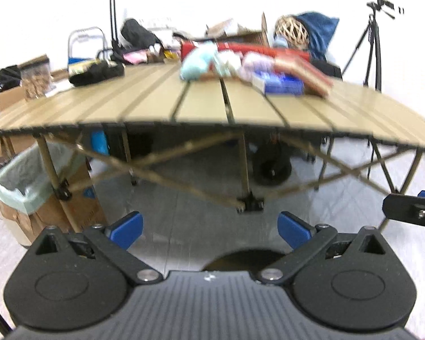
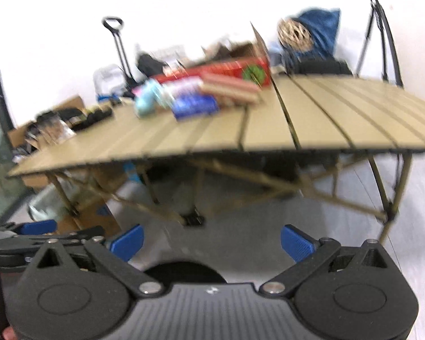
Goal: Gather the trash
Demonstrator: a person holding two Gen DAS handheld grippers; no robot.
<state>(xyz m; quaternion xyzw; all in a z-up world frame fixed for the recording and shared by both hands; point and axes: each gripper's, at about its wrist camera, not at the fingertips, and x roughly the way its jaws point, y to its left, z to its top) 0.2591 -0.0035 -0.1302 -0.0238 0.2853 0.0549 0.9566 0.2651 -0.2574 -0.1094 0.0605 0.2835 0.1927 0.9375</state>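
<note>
A pile of trash lies at the far middle of the tan slatted table (image 1: 201, 104): a light blue wrapper (image 1: 194, 63), pale packets (image 1: 252, 65), a blue pack (image 1: 283, 83) and a brown-red box (image 1: 311, 75). The pile also shows in the right wrist view (image 2: 189, 96). A cardboard bin with a pale green liner (image 1: 22, 184) stands on the floor under the table's left end. My left gripper (image 1: 209, 231) is open and empty, below and in front of the table's edge. My right gripper (image 2: 211, 243) is open and empty, also low before the table.
A long red box (image 1: 240, 48), a black bag (image 1: 96, 70), cardboard boxes and a blue bag (image 1: 317, 31) sit behind the pile. A tripod (image 1: 371, 45) stands at the right. Crossed table legs (image 1: 249, 204) stand ahead on the grey floor.
</note>
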